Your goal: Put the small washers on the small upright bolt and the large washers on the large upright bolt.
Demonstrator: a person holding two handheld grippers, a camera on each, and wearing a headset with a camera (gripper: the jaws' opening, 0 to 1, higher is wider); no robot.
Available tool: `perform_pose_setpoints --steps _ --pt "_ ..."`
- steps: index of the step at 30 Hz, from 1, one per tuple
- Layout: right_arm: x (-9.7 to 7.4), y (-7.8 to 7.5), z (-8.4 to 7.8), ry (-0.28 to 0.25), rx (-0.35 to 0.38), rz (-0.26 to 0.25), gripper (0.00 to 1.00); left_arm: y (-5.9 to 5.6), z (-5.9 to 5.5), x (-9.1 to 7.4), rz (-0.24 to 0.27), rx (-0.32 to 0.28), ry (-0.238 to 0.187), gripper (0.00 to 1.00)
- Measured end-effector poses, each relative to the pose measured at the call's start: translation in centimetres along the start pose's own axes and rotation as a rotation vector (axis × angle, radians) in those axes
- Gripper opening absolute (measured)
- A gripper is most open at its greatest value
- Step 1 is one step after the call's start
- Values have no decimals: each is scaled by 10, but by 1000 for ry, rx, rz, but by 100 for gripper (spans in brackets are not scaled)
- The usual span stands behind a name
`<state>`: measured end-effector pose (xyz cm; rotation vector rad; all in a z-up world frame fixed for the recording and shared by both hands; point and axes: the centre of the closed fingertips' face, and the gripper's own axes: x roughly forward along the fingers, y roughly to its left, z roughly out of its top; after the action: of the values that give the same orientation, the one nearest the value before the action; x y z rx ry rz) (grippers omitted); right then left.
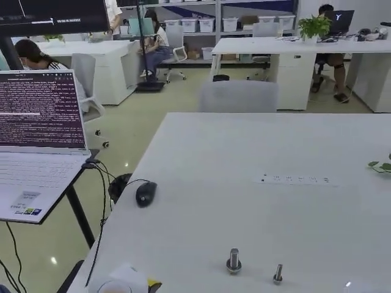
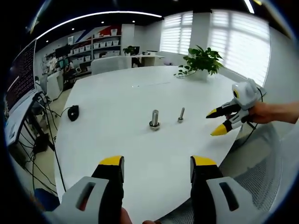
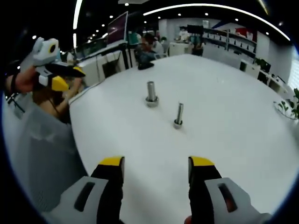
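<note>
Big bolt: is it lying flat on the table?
No, the big bolt stands upright on the white table, beside the small bolt.

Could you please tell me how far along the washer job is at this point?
Done: seemingly nothing; the large bolt and the small bolt stand upright on the table, shafts bare, though each wide base could be a washer. In hand: nothing; the left gripper and the right gripper are open and empty, short of the bolts. Remaining: all the washers.
</note>
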<state>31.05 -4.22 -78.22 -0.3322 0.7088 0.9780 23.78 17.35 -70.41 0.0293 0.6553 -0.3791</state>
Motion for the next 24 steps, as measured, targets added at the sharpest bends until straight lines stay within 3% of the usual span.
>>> perform_pose_setpoints --steps 9,14,24 --pt "0 8 -9 -38 35 13 67 2 0 9 -21 31 7 58" --pt "1 8 -9 -47 57 6 67 -1 2 13 -35 57 10 59" --pt "-4 8 -15 -44 65 -1 67 -9 -7 13 -62 76 33 60"
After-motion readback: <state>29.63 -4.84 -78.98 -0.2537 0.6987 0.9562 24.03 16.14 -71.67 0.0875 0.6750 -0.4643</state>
